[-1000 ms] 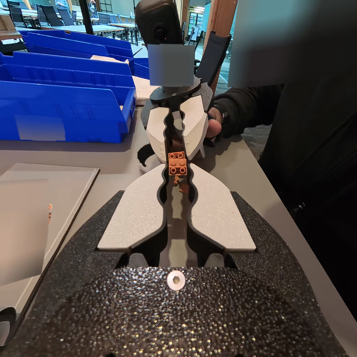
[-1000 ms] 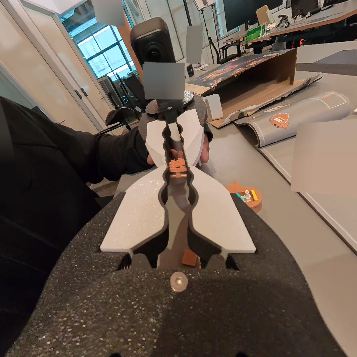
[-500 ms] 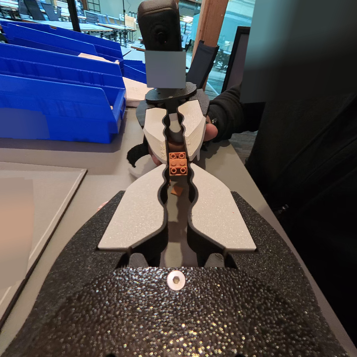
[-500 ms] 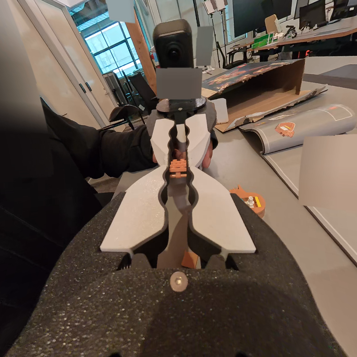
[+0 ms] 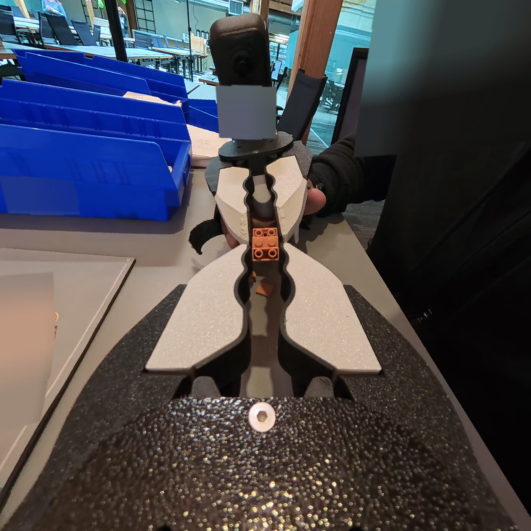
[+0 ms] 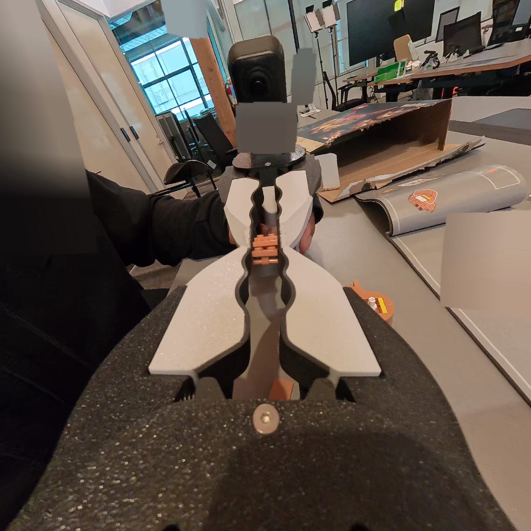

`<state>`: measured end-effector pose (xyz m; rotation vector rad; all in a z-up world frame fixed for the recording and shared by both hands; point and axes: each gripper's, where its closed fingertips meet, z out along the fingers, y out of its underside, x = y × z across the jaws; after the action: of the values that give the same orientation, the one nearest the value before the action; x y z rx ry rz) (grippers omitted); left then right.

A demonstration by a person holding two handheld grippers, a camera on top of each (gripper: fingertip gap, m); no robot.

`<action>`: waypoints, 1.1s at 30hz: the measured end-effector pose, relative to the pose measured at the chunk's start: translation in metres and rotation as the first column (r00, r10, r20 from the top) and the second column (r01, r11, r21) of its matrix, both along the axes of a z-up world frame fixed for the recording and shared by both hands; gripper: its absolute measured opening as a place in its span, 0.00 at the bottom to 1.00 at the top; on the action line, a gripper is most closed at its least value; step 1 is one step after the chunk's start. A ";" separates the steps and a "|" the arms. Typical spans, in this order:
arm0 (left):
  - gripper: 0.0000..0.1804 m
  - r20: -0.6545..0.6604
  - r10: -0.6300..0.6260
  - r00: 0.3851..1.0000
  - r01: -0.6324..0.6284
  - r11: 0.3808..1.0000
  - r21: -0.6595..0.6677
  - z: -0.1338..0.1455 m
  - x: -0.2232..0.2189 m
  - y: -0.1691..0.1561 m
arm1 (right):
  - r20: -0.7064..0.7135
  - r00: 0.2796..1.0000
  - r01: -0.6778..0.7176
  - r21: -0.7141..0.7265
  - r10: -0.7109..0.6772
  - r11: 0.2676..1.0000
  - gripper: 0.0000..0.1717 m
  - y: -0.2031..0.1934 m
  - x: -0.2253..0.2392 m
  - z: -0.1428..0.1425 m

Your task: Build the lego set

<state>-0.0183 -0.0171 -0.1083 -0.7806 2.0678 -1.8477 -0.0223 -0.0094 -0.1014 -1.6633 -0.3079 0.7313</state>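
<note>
Tip to tip over the grey surface point(image 5: 330, 258), the two grippers meet nose on, and between them sits an orange brick stack point(image 5: 265, 244). The left gripper point(image 5: 265, 253) pinches the near end of it, white fingers point(image 5: 230, 275) pressed against its sides right at the tips, studs facing up at the camera. Straight ahead at twelve o'clock the right gripper point(image 5: 264, 230) comes in from the far side and clamps the other end of the same stack, a hand in a black sleeve point(image 5: 344, 184) wrapped behind it. From the right gripper's own camera, same story: right gripper point(image 6: 264, 255) nipping the orange brick stack point(image 6: 264, 248) at its tips, with the left gripper point(image 6: 264, 238) at twelve o'clock biting it from beyond. Under the left fingers, a small loose orange piece point(image 5: 263, 288) lies on the surface. Out at ten o'clock in the left view stand blue bins point(image 5: 86, 172); at eight o'clock lies a flat grey board point(image 5: 86, 281). In the right view, a round orange brick model point(image 6: 376, 306) rests at three o'clock just beside the fingers, with a curled booklet point(image 6: 459, 195) and a torn cardboard box point(image 6: 388, 143) out toward two o'clock.
</note>
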 end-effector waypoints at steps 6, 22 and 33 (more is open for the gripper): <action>0.09 0.003 0.002 1.000 -0.002 1.000 0.003 0.000 0.000 0.000 | 0.036 0.999 0.008 0.001 -0.008 1.000 0.10 0.000 -0.001 -0.002; 0.09 0.010 0.003 1.000 -0.004 0.999 0.052 -0.003 -0.001 -0.001 | 0.096 0.995 0.028 0.021 -0.030 0.999 0.09 0.000 -0.001 -0.002; 0.09 0.000 0.012 1.000 -0.012 0.997 0.080 -0.007 -0.001 0.000 | 0.096 0.995 0.026 -0.004 -0.026 1.000 0.09 0.001 0.000 -0.006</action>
<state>-0.0188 -0.0173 -0.1154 -0.7709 2.1185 -1.7463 -0.0226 -0.0085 -0.1072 -1.7077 -0.3515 0.6346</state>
